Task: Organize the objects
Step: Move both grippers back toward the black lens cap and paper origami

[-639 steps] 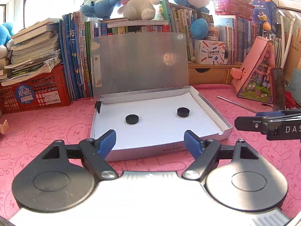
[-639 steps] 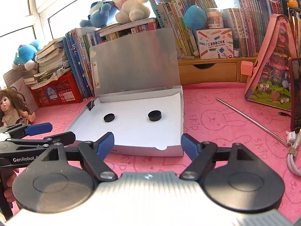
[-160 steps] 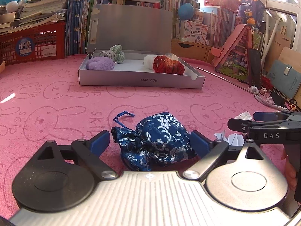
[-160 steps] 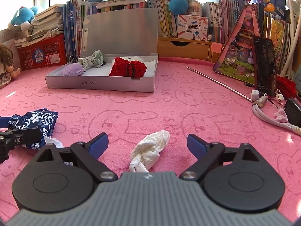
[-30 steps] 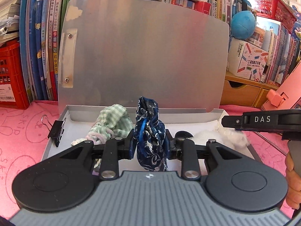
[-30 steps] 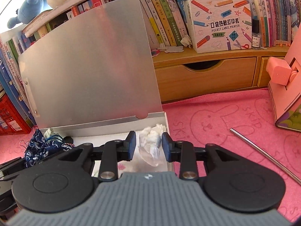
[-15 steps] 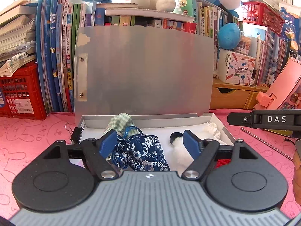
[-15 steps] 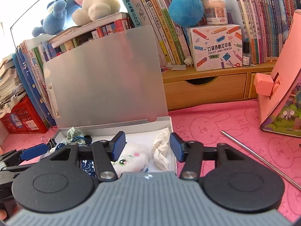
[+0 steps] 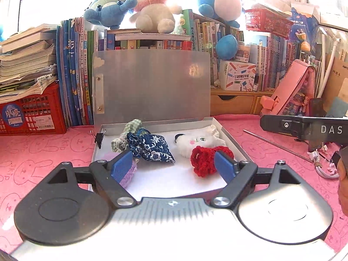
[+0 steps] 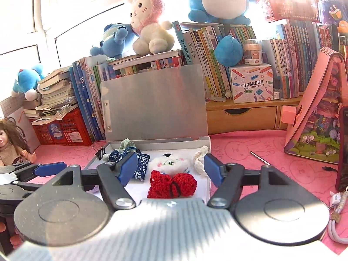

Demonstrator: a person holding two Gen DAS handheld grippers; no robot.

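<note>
The grey box [image 9: 235,144] [image 10: 209,146] stands on the pink mat with its lid [image 9: 152,87] upright. Inside lie a blue floral pouch [image 9: 154,146] [image 10: 142,165], a green checked pouch [image 9: 130,128], a purple pouch [image 9: 128,174], a white plush [image 9: 191,143] [image 10: 171,163], a red crochet pouch [image 9: 204,158] [image 10: 171,183] and a crumpled white tissue [image 10: 199,158]. My left gripper [image 9: 173,166] hovers before the box, its jaws opening with nothing gripped. My right gripper [image 10: 170,170] hovers alongside, jaws also opening and empty.
A binder clip [image 9: 99,139] hangs on the box's left wall. Right of the box lie a metal rod [image 9: 278,145], a pink toy house [image 10: 322,113], a phone [image 10: 343,152] and cables [image 10: 337,206]. Books, a red crate [image 9: 28,115] and a doll [image 10: 10,143] line the back and left.
Both grippers opened, letting the blue pouch and the tissue drop into the box, then drew back and upward from it. More of the box and shelf now shows.
</note>
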